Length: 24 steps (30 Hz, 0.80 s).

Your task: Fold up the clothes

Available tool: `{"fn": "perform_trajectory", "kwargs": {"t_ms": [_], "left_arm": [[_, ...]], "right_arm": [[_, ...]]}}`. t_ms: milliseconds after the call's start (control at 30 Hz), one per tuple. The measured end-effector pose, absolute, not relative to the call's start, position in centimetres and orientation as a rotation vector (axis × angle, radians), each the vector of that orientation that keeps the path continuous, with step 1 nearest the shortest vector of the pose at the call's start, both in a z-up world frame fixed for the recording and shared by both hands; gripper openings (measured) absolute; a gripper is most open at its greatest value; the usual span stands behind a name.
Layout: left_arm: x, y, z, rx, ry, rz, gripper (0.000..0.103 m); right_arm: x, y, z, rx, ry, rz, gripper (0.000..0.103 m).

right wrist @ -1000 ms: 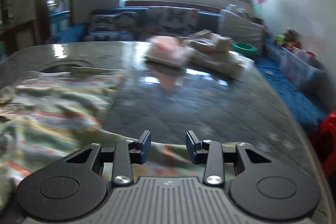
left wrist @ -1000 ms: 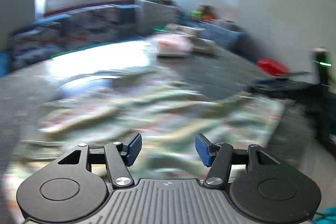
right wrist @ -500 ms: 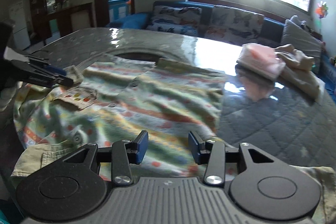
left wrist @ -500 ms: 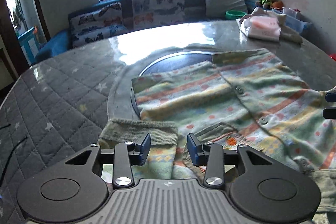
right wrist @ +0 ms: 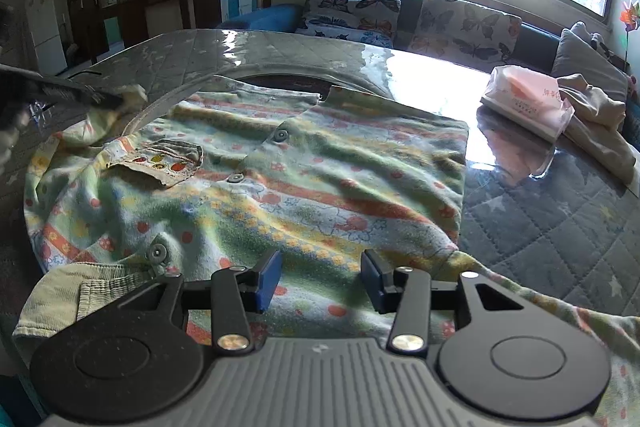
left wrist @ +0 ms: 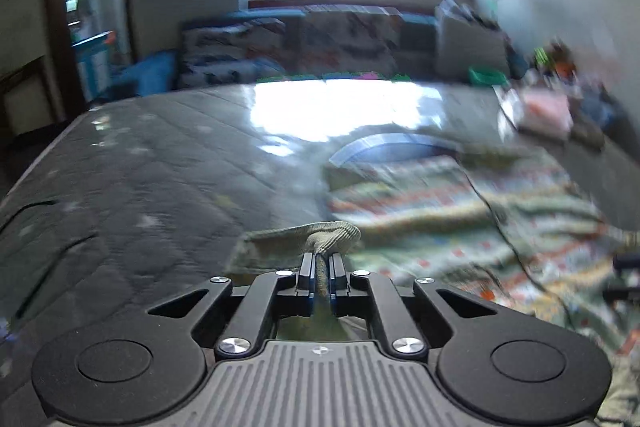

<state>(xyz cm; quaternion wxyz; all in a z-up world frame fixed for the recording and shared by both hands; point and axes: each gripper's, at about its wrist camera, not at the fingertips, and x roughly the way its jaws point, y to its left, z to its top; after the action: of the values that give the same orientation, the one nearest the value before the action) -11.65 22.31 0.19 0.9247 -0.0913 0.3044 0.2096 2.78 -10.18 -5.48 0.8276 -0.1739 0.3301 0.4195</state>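
Observation:
A pastel striped, flower-printed children's shirt [right wrist: 304,179] with snap buttons and a small pocket [right wrist: 164,163] lies spread on the quilted table [right wrist: 560,227]. My left gripper [left wrist: 321,259] is shut on the green ribbed cuff [left wrist: 328,233] of one sleeve at the shirt's left side. In the right wrist view it shows as a dark blurred tool [right wrist: 114,103] lifting that cuff [right wrist: 134,94] a little. My right gripper [right wrist: 322,281] stands open just above the shirt's near hem, with nothing between its fingers. The other ribbed cuff [right wrist: 80,291] lies at its lower left.
At the table's far right lie a pink packet [right wrist: 524,99] and a beige folded cloth [right wrist: 596,123]. Behind the table runs a sofa with butterfly cushions [right wrist: 440,23] under a bright window. Bare quilted table [left wrist: 160,187] extends left of the shirt.
My left gripper has shut on the sleeve cuff and its view is blurred from moving. The right gripper has come lower and closer over the shirt's near hem, still open.

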Motion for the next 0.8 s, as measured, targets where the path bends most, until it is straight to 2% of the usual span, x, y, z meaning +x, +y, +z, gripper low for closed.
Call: {"fn": "perform_trajectory", "kwargs": {"t_ms": [300, 600, 667, 700, 800], "left_arm": [[-22.7, 25.0, 3.3, -0.298, 0.392, 0.603, 0.006], [-25.0, 26.7, -2.6, -0.311, 0.602, 0.750, 0.006], [-25.2, 26.5, -3.1, -0.310, 0.616, 0.764, 0.008], [-25.5, 26.6, -3.0, -0.314, 0.613, 0.786, 0.012], [-26.4, 27.3, -2.4, -0.330, 0.599, 0.856, 0.013]], "right_arm": [[2.5, -10.6, -5.6, -0.381, 0.698, 0.884, 0.050], [2.4, -9.9, -5.3, -0.418, 0.698, 0.888, 0.053], [2.3, -9.9, -5.2, -0.424, 0.696, 0.889, 0.054], [2.3, -9.9, -5.1, -0.427, 0.695, 0.890, 0.054], [2.1, -10.0, -4.9, -0.437, 0.692, 0.891, 0.054]]}}
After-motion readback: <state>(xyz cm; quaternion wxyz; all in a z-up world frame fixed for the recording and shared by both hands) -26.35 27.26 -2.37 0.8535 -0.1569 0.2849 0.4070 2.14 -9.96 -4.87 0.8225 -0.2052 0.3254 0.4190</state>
